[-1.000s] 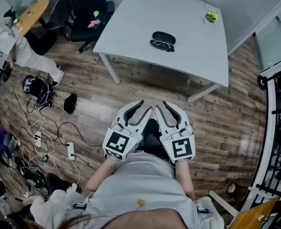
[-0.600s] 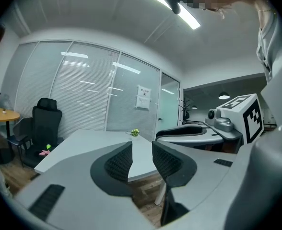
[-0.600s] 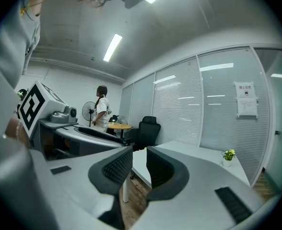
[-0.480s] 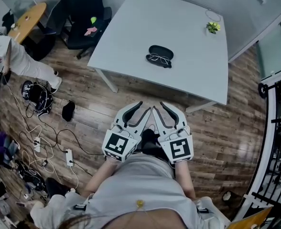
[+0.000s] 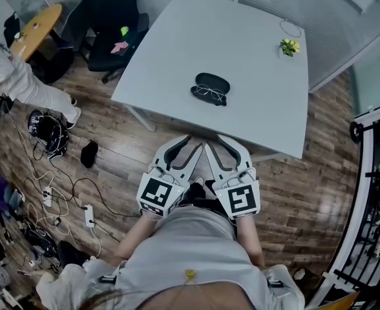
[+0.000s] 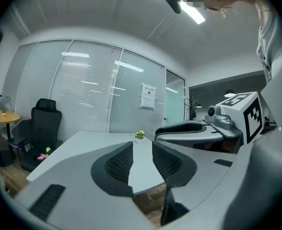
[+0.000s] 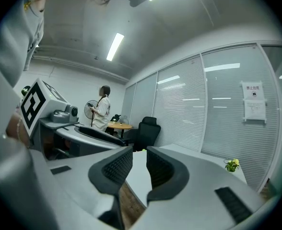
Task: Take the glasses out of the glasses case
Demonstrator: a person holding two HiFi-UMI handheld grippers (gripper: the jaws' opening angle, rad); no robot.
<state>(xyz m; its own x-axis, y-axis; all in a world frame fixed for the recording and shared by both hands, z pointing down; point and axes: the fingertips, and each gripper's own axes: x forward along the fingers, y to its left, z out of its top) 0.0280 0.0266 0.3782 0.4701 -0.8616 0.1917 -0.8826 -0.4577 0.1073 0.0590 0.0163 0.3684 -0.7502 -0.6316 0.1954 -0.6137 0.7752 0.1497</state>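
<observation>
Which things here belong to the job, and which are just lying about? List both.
Job: glasses; glasses case; left claw and right claw, both open and empty.

Lying about: small plant; black chair; power strip; round wooden table.

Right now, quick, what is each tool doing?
Left tool: open, holding nothing.
Right tool: open, holding nothing.

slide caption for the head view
Open, empty left gripper and right gripper held near the body, short of a white table with glasses and case.
</observation>
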